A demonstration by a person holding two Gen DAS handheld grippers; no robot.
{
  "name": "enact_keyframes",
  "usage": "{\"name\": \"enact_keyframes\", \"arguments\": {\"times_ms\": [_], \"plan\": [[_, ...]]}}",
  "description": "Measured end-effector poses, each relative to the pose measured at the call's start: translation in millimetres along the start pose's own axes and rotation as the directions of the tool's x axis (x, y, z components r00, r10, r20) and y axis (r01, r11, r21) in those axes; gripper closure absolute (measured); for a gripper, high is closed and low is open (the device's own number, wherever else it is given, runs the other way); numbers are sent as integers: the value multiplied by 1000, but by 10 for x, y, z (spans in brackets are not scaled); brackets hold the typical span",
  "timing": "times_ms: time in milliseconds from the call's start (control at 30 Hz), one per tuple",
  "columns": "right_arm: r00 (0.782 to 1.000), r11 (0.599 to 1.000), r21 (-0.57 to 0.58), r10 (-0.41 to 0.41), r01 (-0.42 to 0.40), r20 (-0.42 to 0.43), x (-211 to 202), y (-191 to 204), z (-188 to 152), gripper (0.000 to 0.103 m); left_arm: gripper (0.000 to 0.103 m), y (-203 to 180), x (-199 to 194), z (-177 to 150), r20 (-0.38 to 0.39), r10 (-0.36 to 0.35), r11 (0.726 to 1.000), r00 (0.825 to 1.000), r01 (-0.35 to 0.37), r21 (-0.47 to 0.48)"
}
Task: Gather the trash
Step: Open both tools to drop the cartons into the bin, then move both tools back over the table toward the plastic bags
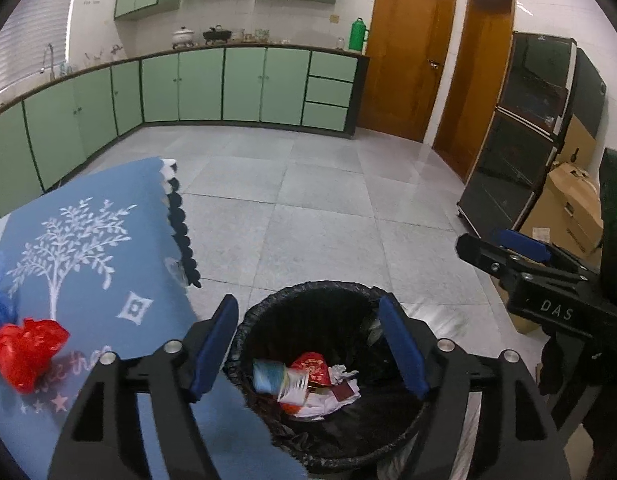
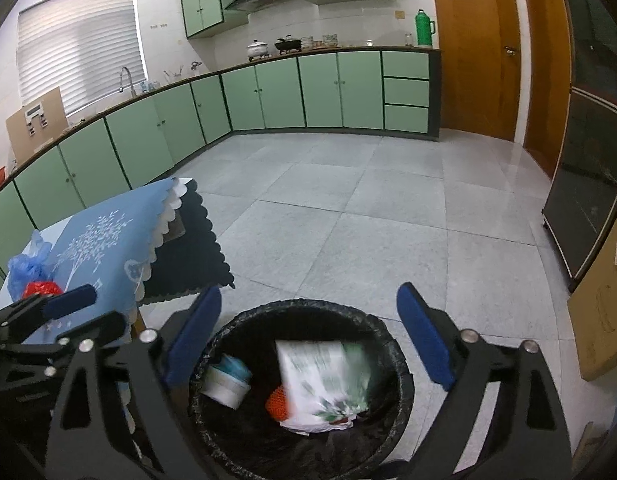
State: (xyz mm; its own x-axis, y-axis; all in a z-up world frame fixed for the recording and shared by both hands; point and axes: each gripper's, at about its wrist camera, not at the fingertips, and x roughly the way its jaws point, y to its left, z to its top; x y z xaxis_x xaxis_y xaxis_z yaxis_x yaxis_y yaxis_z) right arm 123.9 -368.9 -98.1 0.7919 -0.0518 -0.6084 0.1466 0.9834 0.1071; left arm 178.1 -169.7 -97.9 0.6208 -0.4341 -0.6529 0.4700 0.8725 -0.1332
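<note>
hovering over the black-lined trash bin (image 1: 328, 380), both the left claw (image 1: 308, 354) and right claw (image 2: 308, 344) gape apart, empty; crumpled wrappers (image 1: 308, 384) and a blurry white-green packet (image 2: 324, 380) sit inside.

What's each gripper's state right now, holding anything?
Left gripper: open, nothing held, above the black-lined round trash bin.
Right gripper: open, nothing held, above the same bin; a blurred white-and-green package lies beneath.

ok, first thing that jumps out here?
The black-lined trash bin on the floor, right beneath both open hand-held grippers, with a white-green packet blurred inside it. Next, the red bag on the blue tablecloth left of the bin.
</note>
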Motion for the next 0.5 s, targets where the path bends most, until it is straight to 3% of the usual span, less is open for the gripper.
{"name": "enact_keyframes", "arguments": {"times_ms": [133,500], "plan": [[1000,999,40,-13,13,0,-36,-34,-20,7,27,171,-121,-27,9,35,998,999,-35,-44],[1000,999,41,5,-5,1,-154,269,-1,6,19,678,-691,-147,63,176,977,982,-167,-130]]}}
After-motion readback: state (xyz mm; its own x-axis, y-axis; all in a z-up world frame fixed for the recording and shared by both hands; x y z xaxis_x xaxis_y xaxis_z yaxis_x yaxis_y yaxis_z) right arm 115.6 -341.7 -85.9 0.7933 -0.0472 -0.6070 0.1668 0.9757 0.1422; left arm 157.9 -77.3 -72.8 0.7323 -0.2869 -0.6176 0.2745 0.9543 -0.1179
